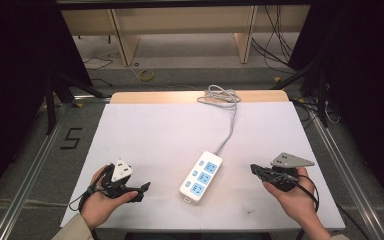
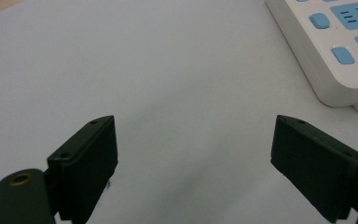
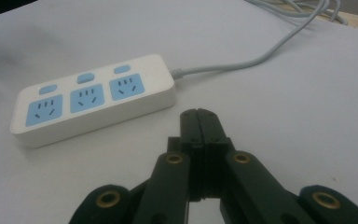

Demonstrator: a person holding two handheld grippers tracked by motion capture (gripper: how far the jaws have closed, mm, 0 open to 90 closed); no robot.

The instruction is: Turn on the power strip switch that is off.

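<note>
My left gripper (image 1: 141,191) sits at seven o'clock, jaws spread wide over bare table (image 1: 145,130). My right gripper (image 1: 254,169), at four o'clock, is pressed together on nothing. The power strip (image 1: 201,175) lies between them; no readable lettering.

Setting: a lab or recording rig, not a home.

- White work table (image 1: 145,135), bare wooden strip along its far edge, standing inside a frame of aluminium rails (image 1: 35,160) that run down the left and right sides.
- Black curtains (image 1: 15,75) close off left and right, dark tripod-like legs (image 1: 67,82) at their feet.
- Grey floor, with a black tape mark (image 1: 71,138) left of the table.
- Loose cables (image 1: 275,47) trail over the far floor on the right; a yellow coil (image 1: 146,75) lies far left of centre.
- Pale wooden bench or shelving legs (image 1: 125,40) along the far side.
</note>
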